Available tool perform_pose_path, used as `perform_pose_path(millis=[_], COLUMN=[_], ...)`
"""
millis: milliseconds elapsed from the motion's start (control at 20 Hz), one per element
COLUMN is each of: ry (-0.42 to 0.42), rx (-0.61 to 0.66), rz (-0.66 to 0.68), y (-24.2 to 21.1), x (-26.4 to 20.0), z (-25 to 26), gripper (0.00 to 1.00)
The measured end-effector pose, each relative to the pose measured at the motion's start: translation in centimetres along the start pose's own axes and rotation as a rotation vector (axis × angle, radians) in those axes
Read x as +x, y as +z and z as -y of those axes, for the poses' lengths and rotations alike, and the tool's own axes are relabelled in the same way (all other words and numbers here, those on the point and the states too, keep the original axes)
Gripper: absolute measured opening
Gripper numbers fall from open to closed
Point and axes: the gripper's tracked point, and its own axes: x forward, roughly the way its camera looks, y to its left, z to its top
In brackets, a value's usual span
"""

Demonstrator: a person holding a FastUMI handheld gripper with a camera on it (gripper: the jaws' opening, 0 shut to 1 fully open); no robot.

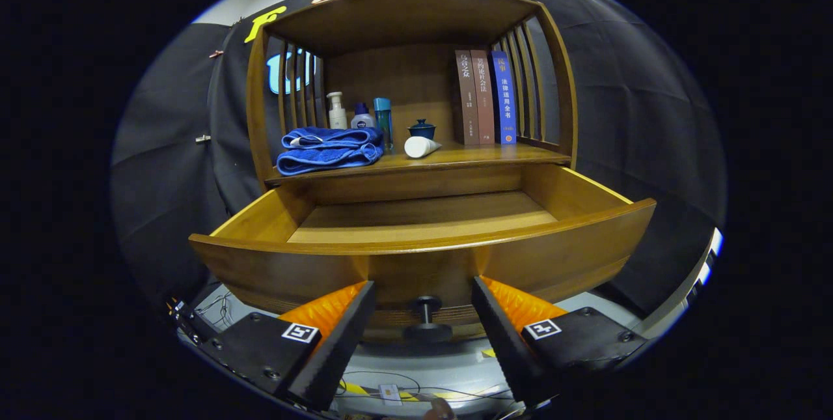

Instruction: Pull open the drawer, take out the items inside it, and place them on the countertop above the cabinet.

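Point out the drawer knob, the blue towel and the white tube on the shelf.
Knob [426, 319]: gripper view, on its stem, between the open fingers.
Towel [328, 150]: gripper view, middle of the folded stack.
Tube [420, 146]: gripper view, middle of its body.

The hand-held gripper [423, 306] is showing 2 wedge-shaped fingers [338, 335] with ridged inner pads, each sitting on a flat plate that is carrying 1 small square black-and-white marker [300, 333] and several round screw heads, the jaws standing apart.
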Motion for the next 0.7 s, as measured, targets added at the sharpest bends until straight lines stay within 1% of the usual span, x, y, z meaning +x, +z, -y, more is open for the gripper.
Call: perform_pose_path(millis=[150,200,250,700], ry=[0.004,0.003,0.004,0.003], rx=[0.017,0.017,0.011,0.002], rz=[0.005,0.03,0.002,0.031], y=[0.9,1.7,1.2,3.1], x=[2.2,3.0,4.0,9.5], z=[-0.3,-0.3,-0.3,-0.4], gripper=[0.99,0.99,0.99,0.99])
